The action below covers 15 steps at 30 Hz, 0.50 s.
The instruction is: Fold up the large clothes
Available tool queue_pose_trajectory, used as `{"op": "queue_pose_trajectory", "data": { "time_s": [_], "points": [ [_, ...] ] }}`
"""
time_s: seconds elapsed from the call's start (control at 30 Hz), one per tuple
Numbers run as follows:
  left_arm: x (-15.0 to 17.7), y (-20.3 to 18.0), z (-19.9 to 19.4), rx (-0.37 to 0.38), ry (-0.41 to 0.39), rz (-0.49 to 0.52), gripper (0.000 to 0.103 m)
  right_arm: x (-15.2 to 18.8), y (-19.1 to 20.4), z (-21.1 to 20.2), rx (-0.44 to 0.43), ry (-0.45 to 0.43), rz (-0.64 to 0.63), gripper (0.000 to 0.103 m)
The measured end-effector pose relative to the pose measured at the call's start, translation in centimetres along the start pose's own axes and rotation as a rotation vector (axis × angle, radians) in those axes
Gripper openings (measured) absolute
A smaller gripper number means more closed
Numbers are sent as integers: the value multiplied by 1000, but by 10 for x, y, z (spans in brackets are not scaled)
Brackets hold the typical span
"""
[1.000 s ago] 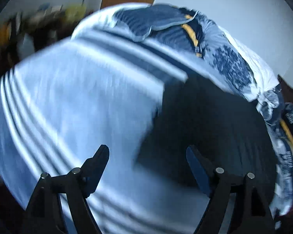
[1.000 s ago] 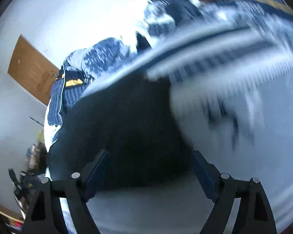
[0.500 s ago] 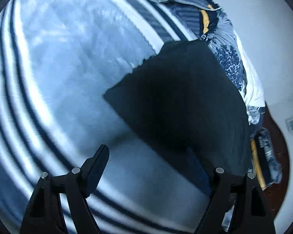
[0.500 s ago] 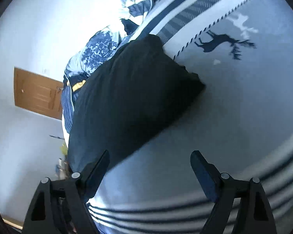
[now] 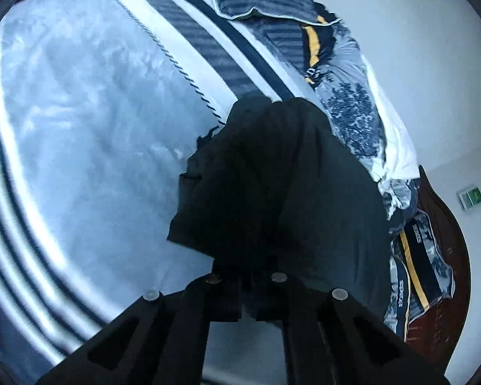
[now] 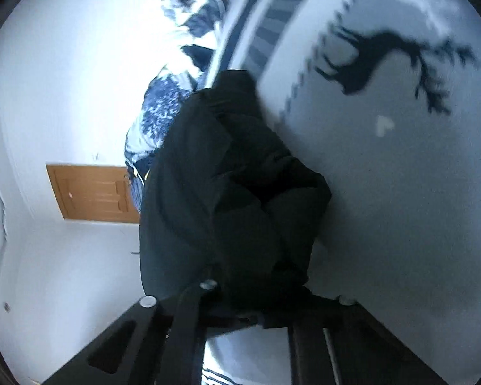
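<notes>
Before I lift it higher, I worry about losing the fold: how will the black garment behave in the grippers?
Likely floppy: the black garment already sags in bunched folds from the left gripper. Probably light, since the right gripper also holds it by an edge. It may drag on the blanket.

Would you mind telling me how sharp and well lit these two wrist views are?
Left wrist view: mostly sharp, fisheye-curved; the black garment is underexposed, folds barely readable. Right wrist view: the deer print is motion-smeared, and the patterned quilt is blown out near the top.
</notes>
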<state>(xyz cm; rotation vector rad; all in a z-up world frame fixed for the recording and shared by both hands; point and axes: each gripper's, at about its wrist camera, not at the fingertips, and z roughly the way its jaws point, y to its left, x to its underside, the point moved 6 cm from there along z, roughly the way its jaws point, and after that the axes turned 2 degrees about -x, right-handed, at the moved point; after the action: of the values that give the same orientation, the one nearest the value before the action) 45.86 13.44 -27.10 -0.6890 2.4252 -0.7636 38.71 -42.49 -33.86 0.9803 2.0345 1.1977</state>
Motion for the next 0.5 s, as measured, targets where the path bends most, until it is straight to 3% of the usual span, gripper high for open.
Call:
{"op": "queue_pose_trajectory", "data": {
  "time_s": [0.17,0.33,0.5],
  "points": [
    [45,27,-49,-48,44,35,3,49,4,-61,13,-8,-48,5],
    [100,69,-76,-153,95,62,3,112,-18,-117,72,19,-97,5],
    [109,85,-77,-189,112,44,9,135,-49,-128,135,38,-74,5]
  ]
}}
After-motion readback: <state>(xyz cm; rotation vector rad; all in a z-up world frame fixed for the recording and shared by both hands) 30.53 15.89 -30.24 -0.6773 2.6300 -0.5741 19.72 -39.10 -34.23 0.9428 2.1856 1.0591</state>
